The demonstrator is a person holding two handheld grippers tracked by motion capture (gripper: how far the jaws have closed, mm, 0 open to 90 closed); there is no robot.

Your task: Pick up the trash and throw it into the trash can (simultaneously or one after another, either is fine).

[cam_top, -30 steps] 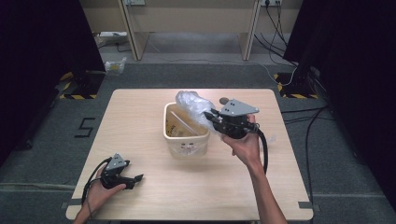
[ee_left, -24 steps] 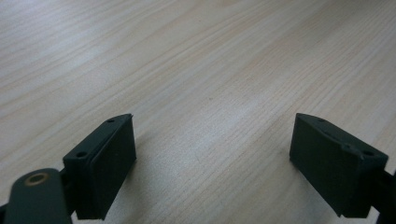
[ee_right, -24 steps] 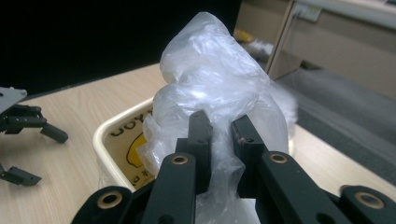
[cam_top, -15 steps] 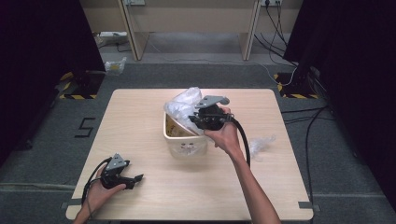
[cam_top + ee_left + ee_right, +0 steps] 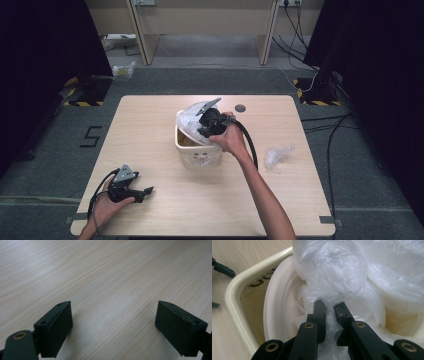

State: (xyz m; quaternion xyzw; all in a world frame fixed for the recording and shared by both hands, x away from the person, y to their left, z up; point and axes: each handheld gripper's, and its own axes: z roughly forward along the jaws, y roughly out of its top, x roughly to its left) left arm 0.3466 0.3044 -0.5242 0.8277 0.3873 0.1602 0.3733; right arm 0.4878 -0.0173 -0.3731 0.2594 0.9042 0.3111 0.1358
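— While the right tool (image 5: 329, 308) pinches that plastic bag (image 5: 337, 272) over the bin (image 5: 235, 290), what's next?
— Probably tucking it in. The left tool (image 5: 113, 325) rests spread on the surface (image 5: 112, 270).

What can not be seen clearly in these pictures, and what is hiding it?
- Bottom of the cream bin: hidden in the high view and the right gripper view by the clear plastic bag.
- Right gripper: jaw tips buried in the bag's folds.
- Print on the bin's wall: too small in the high view, cut off by the rim in the right gripper view.
- Crumpled plastic on the table: too small to identify.
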